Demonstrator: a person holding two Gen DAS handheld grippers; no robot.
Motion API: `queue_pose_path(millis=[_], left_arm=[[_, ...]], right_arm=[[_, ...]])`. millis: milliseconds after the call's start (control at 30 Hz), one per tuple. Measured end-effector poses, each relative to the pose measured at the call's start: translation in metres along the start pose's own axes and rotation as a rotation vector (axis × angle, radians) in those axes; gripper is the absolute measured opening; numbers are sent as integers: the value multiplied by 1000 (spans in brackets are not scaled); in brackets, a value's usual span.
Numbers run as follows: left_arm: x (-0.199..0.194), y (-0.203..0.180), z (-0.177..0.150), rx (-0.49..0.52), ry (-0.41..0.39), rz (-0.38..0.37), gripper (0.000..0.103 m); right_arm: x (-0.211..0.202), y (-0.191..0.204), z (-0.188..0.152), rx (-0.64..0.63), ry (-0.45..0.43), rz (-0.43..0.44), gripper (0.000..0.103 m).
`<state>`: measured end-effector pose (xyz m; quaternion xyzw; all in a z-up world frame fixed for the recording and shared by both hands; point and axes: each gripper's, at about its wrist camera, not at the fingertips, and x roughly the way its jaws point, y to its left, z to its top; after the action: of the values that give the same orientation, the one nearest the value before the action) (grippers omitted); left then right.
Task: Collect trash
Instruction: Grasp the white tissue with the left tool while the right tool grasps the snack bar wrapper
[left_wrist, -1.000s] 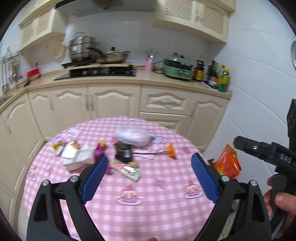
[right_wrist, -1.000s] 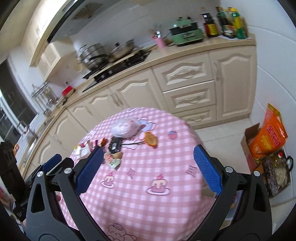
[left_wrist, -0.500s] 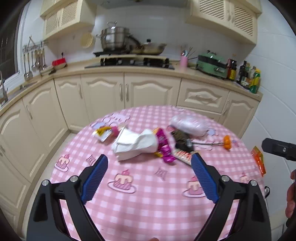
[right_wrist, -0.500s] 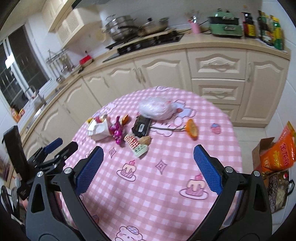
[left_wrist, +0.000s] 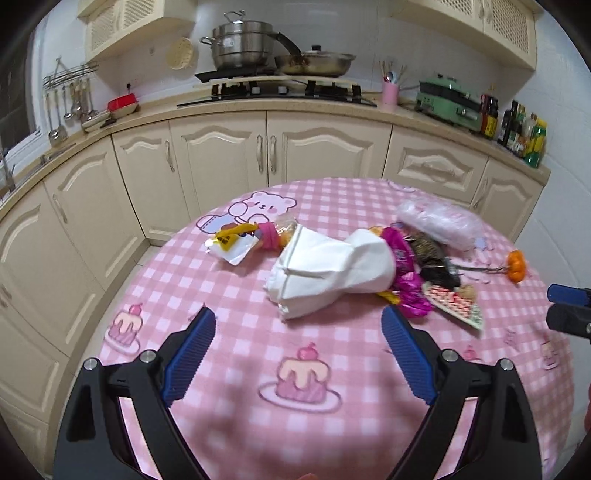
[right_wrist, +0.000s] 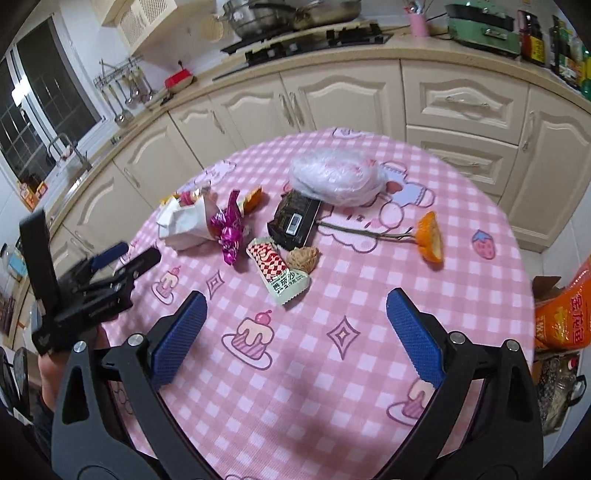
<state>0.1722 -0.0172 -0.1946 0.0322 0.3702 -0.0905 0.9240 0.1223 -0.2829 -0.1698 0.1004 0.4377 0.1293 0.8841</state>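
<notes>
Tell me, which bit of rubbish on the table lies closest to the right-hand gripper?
The red-and-white patterned snack wrapper. It lies closest to the open right gripper, ahead of the black packet and white paper.

- Round cloth-covered surface (right_wrist: 369, 369): pink-and-white check, printed with cakes, bears, a strawberry.
- Crumpled white paper napkin (left_wrist: 328, 273): plain white.
- Shiny foil candy wrapper (right_wrist: 229, 232): magenta.
- Flat rectangular snack packet (right_wrist: 295, 219): black, white label patch.
- Long sealed snack bar wrapper (right_wrist: 279, 271): red-and-white pattern at one end, pale green at the other.
- Bunched thin plastic bag (right_wrist: 334, 181): translucent white, pink check showing through.
- Orange fruit wedge (right_wrist: 430, 236): orange, on a thin green stem.
- Small crinkled pouch (left_wrist: 232, 245): white with yellow.
- Left gripper (left_wrist: 295, 365): black frame, blue ribbed pads.
- Right gripper (right_wrist: 295, 332): same black and blue.
- Kitchen cabinet doors (left_wrist: 221, 155): cream.
</notes>
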Motion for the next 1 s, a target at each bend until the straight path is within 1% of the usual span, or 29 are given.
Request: queue_pose_path(millis=[133,200,233,367,400,433,467,500,533,567,600,633,700,733,833,1000], left_arm=[[19,4,9,53,3,3,90],[31,3,13,81,21,-2,90],[37,3,14,92,28,-16,90],[45,3,15,83,36,-69,89],[47,3,16,79,39,-85,79],[49,3,15,77,47,-97,61],[52,2,15,76,65,-107,55],[54,1,14,78,72,-107,48],[54,-1,14,79,72,-110,47],[53,-2,14,82,69,-115,44],[52,-3,14,82,68,-122,38],[50,-2,14,74,68,-129,35],[49,0,12,55,69,-140,32],[49,1,11,44,71,-144,32],[45,3,6,30,67,-143,31],[30,10,-5,-20,58,-141,30]], right_arm=[[19,3,0,-25,34,3,96],[28,5,1,-41,47,1,96],[35,6,2,-51,57,-2,96],[52,15,5,-101,83,-4,95],[56,17,7,-112,90,-8,90],[62,20,8,-125,101,-10,85],[69,22,9,-134,111,-15,82],[73,24,10,-138,116,-19,74],[78,26,11,-145,122,-24,67],[80,28,12,-157,110,-43,65],[81,30,12,-161,107,-51,57],[82,31,13,-162,105,-56,44],[82,30,13,-162,103,-56,36],[81,30,11,-163,102,-53,34],[74,24,5,-145,94,-39,31],[57,17,-12,-117,82,-33,30]])
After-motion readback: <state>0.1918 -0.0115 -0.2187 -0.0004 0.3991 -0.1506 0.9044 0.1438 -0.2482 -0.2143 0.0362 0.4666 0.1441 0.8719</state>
